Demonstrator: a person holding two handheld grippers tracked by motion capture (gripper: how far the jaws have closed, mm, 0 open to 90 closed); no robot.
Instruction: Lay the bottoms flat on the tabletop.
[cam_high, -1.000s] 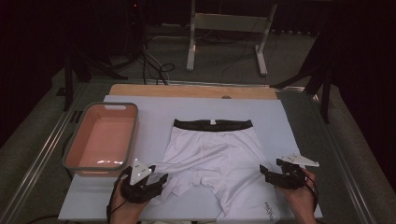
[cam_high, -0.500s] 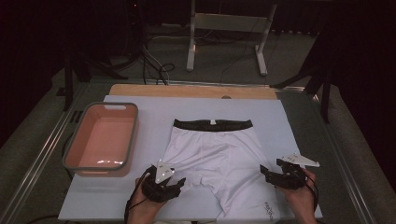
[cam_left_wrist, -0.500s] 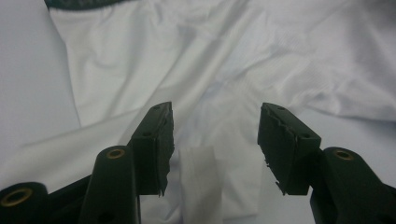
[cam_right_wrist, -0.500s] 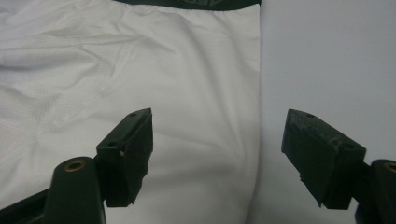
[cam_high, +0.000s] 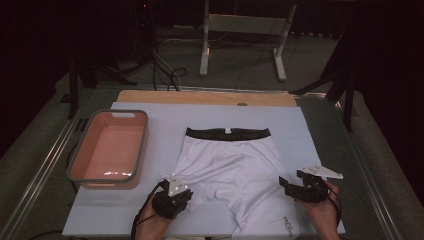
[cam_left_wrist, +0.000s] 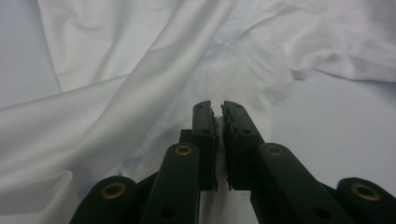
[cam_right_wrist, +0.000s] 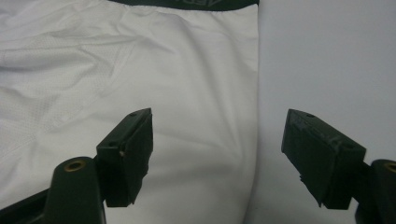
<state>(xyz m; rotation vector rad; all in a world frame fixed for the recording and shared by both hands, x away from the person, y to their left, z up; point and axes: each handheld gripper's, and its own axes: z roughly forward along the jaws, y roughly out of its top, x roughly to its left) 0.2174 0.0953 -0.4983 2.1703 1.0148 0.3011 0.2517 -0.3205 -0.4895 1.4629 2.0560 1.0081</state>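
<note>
Dark room behind, one bench (cam_high: 150, 220) under white cover, wooden strip along far edge. One pair of white shorts (cam_high: 235, 170) flat at centre of high view, black waistband (cam_high: 227, 133) toward top. One pink tub (cam_high: 111, 150) at left. Two grippers at bottom edge. Left gripper (cam_high: 179, 196), lower left of centre: fingers have just been closing, now clamped on fold of shorts cloth. Right gripper (cam_high: 289, 186), lower right: fingers wide apart, straddling shorts' side edge, gripping nothing.

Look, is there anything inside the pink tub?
No, the tub shows just its bare pink bottom in the high view.
</note>
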